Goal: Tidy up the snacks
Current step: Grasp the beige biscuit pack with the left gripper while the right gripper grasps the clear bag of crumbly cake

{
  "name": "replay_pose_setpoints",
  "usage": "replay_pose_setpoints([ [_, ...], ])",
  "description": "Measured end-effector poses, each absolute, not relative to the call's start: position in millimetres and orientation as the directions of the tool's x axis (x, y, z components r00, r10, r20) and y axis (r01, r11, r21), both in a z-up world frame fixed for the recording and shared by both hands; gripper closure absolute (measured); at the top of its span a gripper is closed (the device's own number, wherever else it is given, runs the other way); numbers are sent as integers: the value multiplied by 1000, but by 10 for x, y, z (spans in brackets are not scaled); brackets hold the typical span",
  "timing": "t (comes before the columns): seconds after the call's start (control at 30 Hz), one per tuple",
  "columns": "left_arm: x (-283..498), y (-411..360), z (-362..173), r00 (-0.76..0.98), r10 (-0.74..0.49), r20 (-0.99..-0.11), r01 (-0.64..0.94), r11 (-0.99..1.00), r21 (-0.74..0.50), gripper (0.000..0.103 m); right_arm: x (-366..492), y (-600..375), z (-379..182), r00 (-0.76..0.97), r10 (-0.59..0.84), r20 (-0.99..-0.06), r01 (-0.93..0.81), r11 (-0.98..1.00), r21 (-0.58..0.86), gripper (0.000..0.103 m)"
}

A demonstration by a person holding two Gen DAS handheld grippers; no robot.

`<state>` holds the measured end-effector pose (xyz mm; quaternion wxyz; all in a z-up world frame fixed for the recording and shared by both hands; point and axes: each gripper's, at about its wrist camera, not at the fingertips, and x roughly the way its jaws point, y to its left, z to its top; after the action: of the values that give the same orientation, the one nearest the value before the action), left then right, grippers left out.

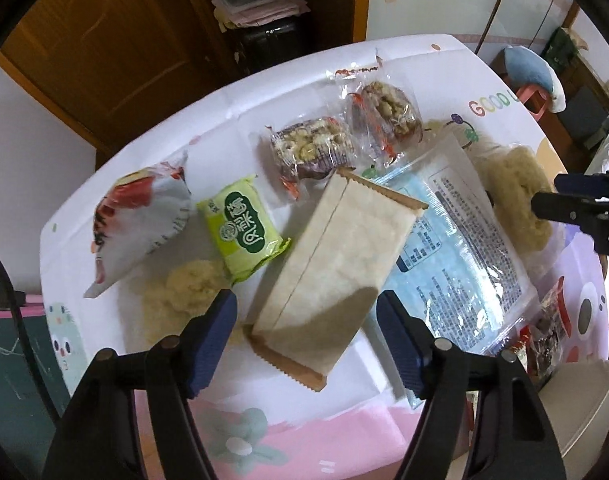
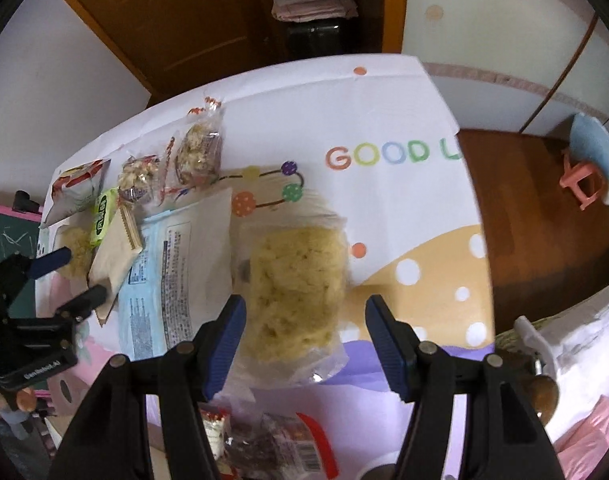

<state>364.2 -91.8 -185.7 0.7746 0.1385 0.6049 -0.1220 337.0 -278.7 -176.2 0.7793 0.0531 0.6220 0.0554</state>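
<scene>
— Where do we stand with the left hand-held gripper [image 1: 306, 342]?
— Partly open, empty. The flat beige paper packet with crimped ends [image 1: 336, 276] lies on the table [image 1: 384, 64] between its blue pads, untouched, long axis slanting away to the right.
— And our right hand-held gripper [image 2: 304, 344]?
— Also half open, gripping nothing, straddling the near end of the clear bag of pale yellow crumbly snack [image 2: 296, 288]. We see no container.
</scene>
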Motion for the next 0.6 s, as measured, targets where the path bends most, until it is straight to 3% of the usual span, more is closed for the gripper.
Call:
replay_pose_setpoints([
  [0.4, 3815, -862, -2055, 190, -102, -976, 338, 941, -33, 31, 3358, -2615, -1927, 223, 97, -970, -74, 994, 82, 41],
  [0.6, 3922, -691, -2128, 150, -184, -971, 286, 949, -136, 31, 3290, -2551, -1915, 247, 68, -967, -111, 993, 41, 48],
])
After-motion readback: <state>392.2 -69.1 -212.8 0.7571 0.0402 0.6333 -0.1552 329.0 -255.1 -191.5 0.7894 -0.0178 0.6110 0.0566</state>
